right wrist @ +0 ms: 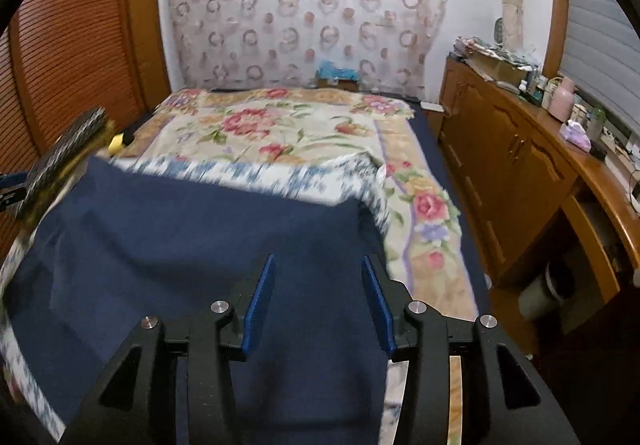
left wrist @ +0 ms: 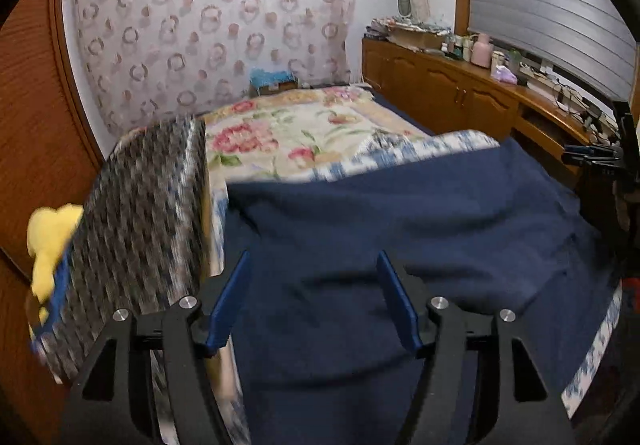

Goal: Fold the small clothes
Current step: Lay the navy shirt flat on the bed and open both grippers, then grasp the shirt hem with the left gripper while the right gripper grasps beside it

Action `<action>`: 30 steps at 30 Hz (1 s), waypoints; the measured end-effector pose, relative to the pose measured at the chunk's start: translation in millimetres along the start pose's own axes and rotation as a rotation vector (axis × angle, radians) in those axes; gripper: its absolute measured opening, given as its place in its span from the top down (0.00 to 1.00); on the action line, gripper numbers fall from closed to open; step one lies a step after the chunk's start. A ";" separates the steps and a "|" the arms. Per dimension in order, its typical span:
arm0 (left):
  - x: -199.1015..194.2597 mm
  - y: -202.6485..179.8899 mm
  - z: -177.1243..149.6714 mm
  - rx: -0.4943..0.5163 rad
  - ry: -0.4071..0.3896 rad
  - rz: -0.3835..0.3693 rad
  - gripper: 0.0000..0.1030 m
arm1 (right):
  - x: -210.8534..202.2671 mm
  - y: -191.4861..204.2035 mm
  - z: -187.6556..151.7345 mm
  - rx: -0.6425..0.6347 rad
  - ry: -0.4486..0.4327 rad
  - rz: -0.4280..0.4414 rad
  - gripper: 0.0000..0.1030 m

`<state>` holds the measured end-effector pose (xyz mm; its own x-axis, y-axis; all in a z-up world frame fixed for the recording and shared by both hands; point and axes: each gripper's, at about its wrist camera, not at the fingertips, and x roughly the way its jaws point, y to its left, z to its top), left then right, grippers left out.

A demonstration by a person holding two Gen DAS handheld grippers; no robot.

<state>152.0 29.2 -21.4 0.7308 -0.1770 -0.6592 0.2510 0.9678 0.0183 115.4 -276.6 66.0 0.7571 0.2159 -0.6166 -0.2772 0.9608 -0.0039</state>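
Observation:
A navy blue garment (left wrist: pixel 400 213) (right wrist: pixel 180 229) lies spread on the bed, on top of a blue-and-white patterned cloth (left wrist: pixel 400 153) (right wrist: pixel 260 173). My left gripper (left wrist: pixel 313 257) hangs open over the garment's left part, close to its left edge. My right gripper (right wrist: pixel 319 259) stands open over the garment's right part, its right finger near the right edge. The blue pads of both are apart, and the fabric lies below them, not pinched. The garment's near edge is hidden under the gripper bodies.
A floral blanket (left wrist: pixel 288 125) (right wrist: pixel 280 125) covers the far bed. A grey checked item (left wrist: pixel 140 225) (right wrist: pixel 60 161) and a yellow soft toy (left wrist: pixel 52 237) sit at the bed's left. A cluttered wooden cabinet (left wrist: pixel 440 85) (right wrist: pixel 500 149) runs along the right. A black stand (left wrist: pixel 600 157) is at the right.

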 end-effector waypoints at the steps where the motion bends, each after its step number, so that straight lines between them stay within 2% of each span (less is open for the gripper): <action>1: -0.5 -1.0 -6.2 -0.001 0.006 0.011 0.36 | -1.6 1.5 -8.4 -0.001 0.012 0.008 0.55; 5: 2.7 -4.4 -38.2 -0.012 0.047 -0.009 0.36 | -14.1 0.1 -35.4 0.024 0.054 0.017 0.55; 12: 9.0 -4.4 -63.1 -0.040 0.093 -0.006 0.36 | -24.6 -11.9 -46.0 0.040 0.114 -0.055 0.55; 18: 15.3 -3.1 -67.2 -0.065 0.121 -0.012 0.36 | -42.0 -13.3 -44.6 0.055 0.107 -0.051 0.55; 26: 30.1 3.4 -71.3 -0.169 0.170 -0.098 0.41 | -23.7 -14.2 -53.6 0.067 0.109 -0.062 0.55; 30: 33.5 -0.9 -68.1 -0.169 0.168 -0.090 0.41 | -12.9 -10.2 -54.4 0.069 0.109 -0.055 0.55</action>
<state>133.1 34.6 -94.7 0.5911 -0.2454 -0.7683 0.1901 0.9681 -0.1630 76.2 -298.7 31.1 0.7001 0.1465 -0.6988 -0.1931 0.9811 0.0122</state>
